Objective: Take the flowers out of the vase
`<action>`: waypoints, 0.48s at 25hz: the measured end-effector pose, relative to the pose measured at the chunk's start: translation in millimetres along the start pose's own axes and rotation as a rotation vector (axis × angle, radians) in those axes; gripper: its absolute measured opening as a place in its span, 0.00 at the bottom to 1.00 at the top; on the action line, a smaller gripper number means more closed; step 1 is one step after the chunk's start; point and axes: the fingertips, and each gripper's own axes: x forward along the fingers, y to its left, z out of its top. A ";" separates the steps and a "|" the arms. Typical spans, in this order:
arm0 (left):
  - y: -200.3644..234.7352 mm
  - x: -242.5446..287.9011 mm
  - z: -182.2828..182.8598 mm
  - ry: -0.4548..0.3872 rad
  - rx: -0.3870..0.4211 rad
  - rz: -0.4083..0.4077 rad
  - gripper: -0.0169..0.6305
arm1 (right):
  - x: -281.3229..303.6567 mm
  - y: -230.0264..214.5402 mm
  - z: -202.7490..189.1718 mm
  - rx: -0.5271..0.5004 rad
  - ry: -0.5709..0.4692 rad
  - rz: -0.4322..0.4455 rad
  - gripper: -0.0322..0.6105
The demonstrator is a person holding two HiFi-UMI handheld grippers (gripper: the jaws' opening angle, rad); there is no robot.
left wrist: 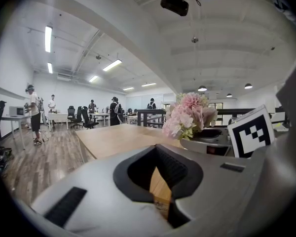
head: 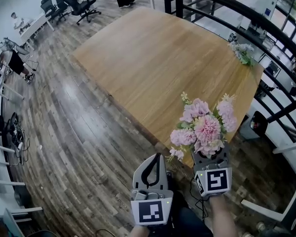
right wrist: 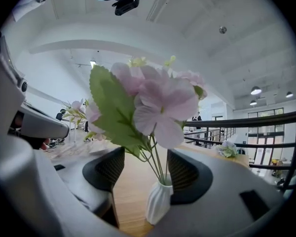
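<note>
A bunch of pink flowers point(head: 203, 126) stands in a small white ribbed vase point(right wrist: 158, 201) at the near edge of the wooden table point(head: 138, 63). In the head view the blooms hide the vase. My right gripper point(head: 210, 157) is open, with a pad on either side of the green stems point(right wrist: 155, 157) just above the vase's mouth, neither pad pressing them. To its left, off the table edge, my left gripper point(head: 157, 157) is shut and holds nothing. In the left gripper view the flowers point(left wrist: 188, 113) show ahead to the right, beyond the left gripper point(left wrist: 160, 181).
A second small bunch of flowers point(head: 242, 52) lies at the table's far right corner. A black curved railing point(head: 266, 28) runs close behind the table's right side. Office chairs point(head: 81, 4), desks and people are far off at the back left.
</note>
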 end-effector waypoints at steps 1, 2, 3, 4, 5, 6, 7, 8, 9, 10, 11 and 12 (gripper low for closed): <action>-0.5 0.1 0.1 0.000 0.001 -0.001 0.08 | -0.3 -1.3 0.4 0.001 -0.004 -0.004 0.51; -1.0 -0.1 0.2 0.000 0.002 -0.001 0.08 | -0.7 -2.3 0.8 0.005 -0.007 -0.005 0.50; -1.3 -0.9 0.0 0.000 0.002 -0.002 0.08 | -1.3 -2.8 1.0 0.007 -0.009 -0.005 0.48; -1.1 -2.0 -0.7 0.001 0.001 -0.001 0.08 | -2.0 -2.8 0.9 0.005 -0.009 -0.007 0.47; -0.2 -3.2 -1.5 0.001 -0.001 0.000 0.08 | -2.2 -2.1 0.7 -0.001 -0.009 -0.009 0.45; 1.5 -4.3 -2.1 0.001 -0.004 0.001 0.08 | -2.0 -0.8 0.6 -0.007 -0.008 -0.012 0.44; 3.6 -5.1 -2.2 0.000 -0.006 0.003 0.08 | -1.1 0.4 0.8 -0.013 -0.007 -0.016 0.43; 5.8 -5.2 -1.7 0.000 -0.008 0.004 0.08 | 0.3 0.9 1.5 -0.017 -0.008 -0.021 0.40; 7.6 -4.6 -0.9 0.000 -0.010 0.005 0.08 | 2.0 0.1 2.4 -0.021 -0.009 -0.027 0.39; 9.0 -3.6 0.0 0.001 -0.011 0.006 0.08 | 3.7 -1.7 3.4 -0.023 -0.010 -0.034 0.36; 9.8 -2.6 0.7 0.002 -0.012 0.006 0.08 | 4.9 -4.1 4.0 -0.025 -0.010 -0.041 0.33; 10.4 -2.2 0.9 0.003 -0.012 0.007 0.08 | 5.3 -6.4 4.2 -0.026 -0.009 -0.049 0.32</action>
